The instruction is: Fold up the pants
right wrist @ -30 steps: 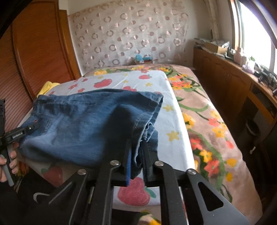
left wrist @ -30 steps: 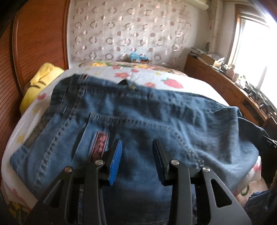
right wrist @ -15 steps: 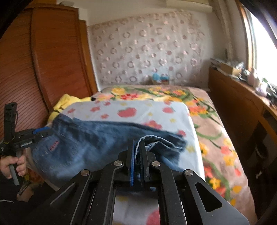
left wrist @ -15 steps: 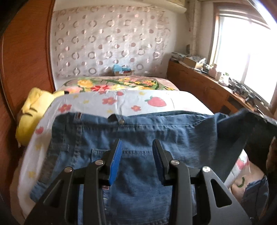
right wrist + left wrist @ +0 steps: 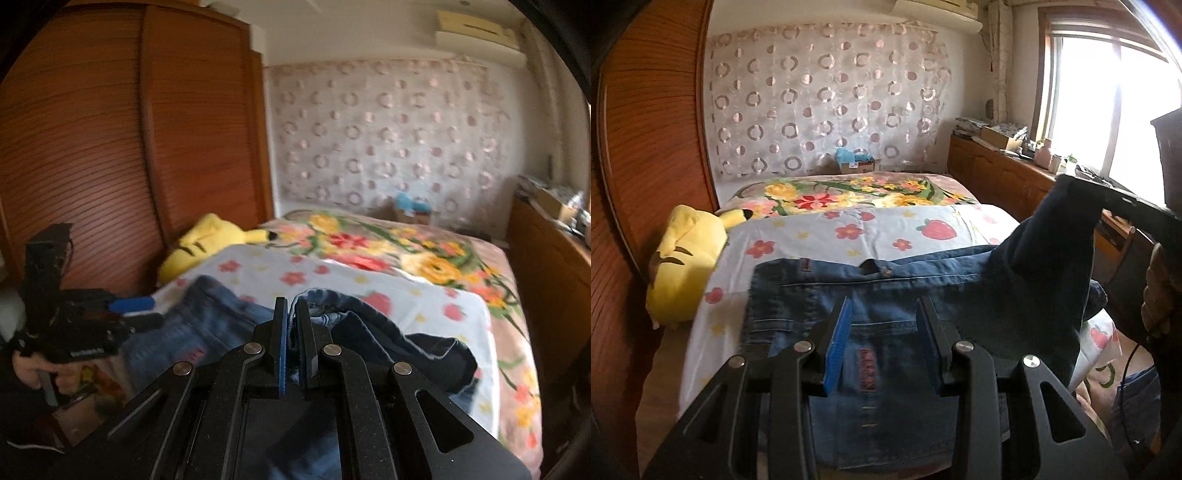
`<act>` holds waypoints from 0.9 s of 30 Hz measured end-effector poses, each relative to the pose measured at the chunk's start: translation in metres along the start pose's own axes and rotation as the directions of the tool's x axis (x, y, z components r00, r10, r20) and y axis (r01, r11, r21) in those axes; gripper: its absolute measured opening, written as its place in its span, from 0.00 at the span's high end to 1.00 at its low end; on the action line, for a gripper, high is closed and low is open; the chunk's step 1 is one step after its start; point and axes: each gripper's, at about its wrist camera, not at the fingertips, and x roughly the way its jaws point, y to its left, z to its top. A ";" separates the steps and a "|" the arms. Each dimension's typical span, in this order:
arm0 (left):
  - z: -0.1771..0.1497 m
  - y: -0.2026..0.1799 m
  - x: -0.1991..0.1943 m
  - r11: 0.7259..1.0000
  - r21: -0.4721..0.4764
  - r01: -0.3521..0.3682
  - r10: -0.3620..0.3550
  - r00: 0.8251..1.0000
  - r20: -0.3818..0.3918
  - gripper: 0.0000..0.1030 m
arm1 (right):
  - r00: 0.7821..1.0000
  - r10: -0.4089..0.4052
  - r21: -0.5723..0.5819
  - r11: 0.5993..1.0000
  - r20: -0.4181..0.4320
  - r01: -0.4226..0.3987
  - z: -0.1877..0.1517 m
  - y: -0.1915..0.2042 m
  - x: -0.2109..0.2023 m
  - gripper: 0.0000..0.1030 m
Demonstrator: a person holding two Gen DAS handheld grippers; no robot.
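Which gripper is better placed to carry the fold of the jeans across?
Right. The right gripper is shut on the jeans, with their leg end lifted off the bed. The left gripper hovers open above the waist end, gripping nothing.

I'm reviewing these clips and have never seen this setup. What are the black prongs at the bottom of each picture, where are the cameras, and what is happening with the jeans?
No robot here: a person holds a two-finger gripper in each hand, with a camera on each looking along its fingers. In the left view, the left gripper stands open, empty, above the jeans on the strawberry-print sheet. In the right view, the right gripper is shut on a fold of denim at the jeans' edge, lifting it. A yellow plush toy lies beside the sheet.
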 end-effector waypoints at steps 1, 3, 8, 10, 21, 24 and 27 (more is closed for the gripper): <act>-0.001 0.005 -0.004 1.000 -0.002 -0.007 0.007 1.000 0.003 0.66 | 1.000 0.023 -0.008 1.000 0.002 -0.023 0.006 0.009 0.005 0.98; -0.001 0.013 -0.010 1.000 -0.005 -0.018 0.018 1.000 0.007 0.66 | 0.998 0.062 -0.025 0.998 0.005 -0.062 0.015 0.025 0.013 0.98; -0.004 0.028 -0.018 0.999 -0.021 -0.031 0.031 0.999 0.016 0.66 | 0.989 0.144 -0.057 0.988 -0.034 -0.146 0.030 0.060 0.039 0.98; -0.006 0.034 -0.020 0.999 -0.030 -0.032 0.033 0.999 0.017 0.66 | 0.990 0.132 -0.071 0.988 -0.052 -0.135 0.028 0.067 0.047 0.87; -0.021 0.038 0.002 0.998 -0.057 -0.018 0.018 1.000 -0.011 0.66 | 0.994 0.023 -0.030 0.999 -0.104 -0.027 -0.002 0.027 0.047 0.45; -0.027 0.031 0.015 0.999 -0.044 0.001 -0.003 0.999 -0.046 0.66 | 0.990 -0.009 -0.003 1.000 -0.139 0.009 -0.018 0.011 0.050 0.45; -0.031 0.024 0.029 0.998 -0.038 0.052 -0.055 0.996 -0.077 0.66 | 0.984 -0.017 0.024 0.999 -0.176 0.021 -0.033 -0.001 0.054 0.45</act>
